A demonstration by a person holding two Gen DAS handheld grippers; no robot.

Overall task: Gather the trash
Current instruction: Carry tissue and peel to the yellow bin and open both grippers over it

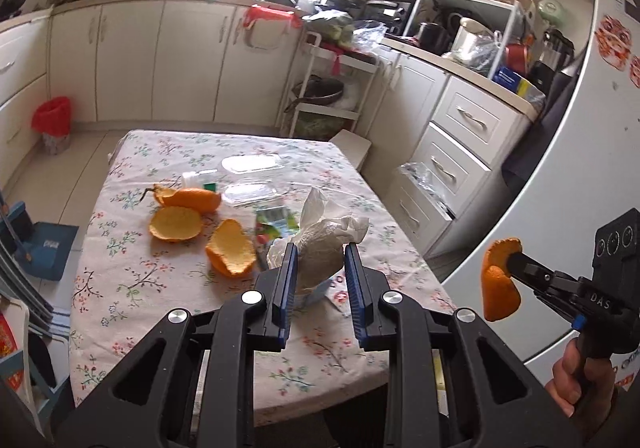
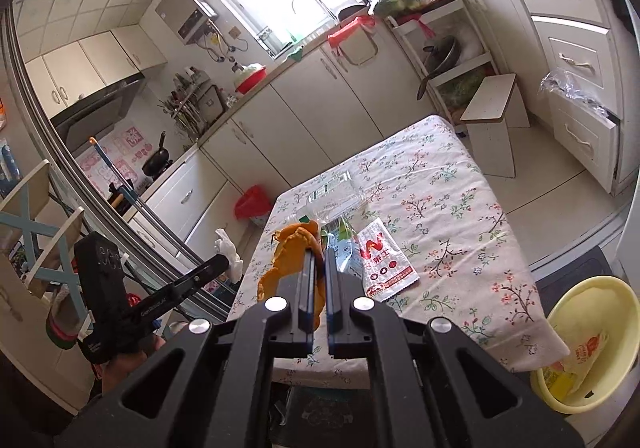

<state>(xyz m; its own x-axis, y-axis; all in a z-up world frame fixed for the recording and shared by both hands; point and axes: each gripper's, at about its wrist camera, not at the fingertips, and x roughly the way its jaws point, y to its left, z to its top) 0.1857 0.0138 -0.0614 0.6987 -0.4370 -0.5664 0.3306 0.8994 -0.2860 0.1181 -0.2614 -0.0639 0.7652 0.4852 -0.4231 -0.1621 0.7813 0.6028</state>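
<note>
**Op:** My right claw point(image 2: 319, 272) is clamped on a curled piece of orange peel point(image 2: 290, 252), lifted off the surface. From the left camera the peel point(image 1: 500, 280) hangs from the fingertips, pinched near its upper edge only.

**Spotter:** And your left claw point(image 1: 320, 268)?

**Op:** Wide apart, holding nothing, with a crumpled white tissue wad point(image 1: 324, 240) showing between its fingers; I can't tell whether they touch it.

**Spotter:** Where does the peel go?

**Op:** I judge the pale yellow plastic basin point(image 2: 592, 344), on the floor beside the flowered-cloth surface point(image 2: 460, 200); it already holds some wrappers. I'd keep the squeeze steady and carry the peel over the rim before letting go, since a light edge grip could slip.

**Spotter:** What's left?

**Op:** Three more orange peel pieces point(image 1: 176, 224), clear plastic containers point(image 1: 250, 194) and a red-and-white printed sachet point(image 2: 382, 262) lie on the cloth. There's also a red-lined waste bin point(image 1: 54, 124) across the floor, well apart.
</note>
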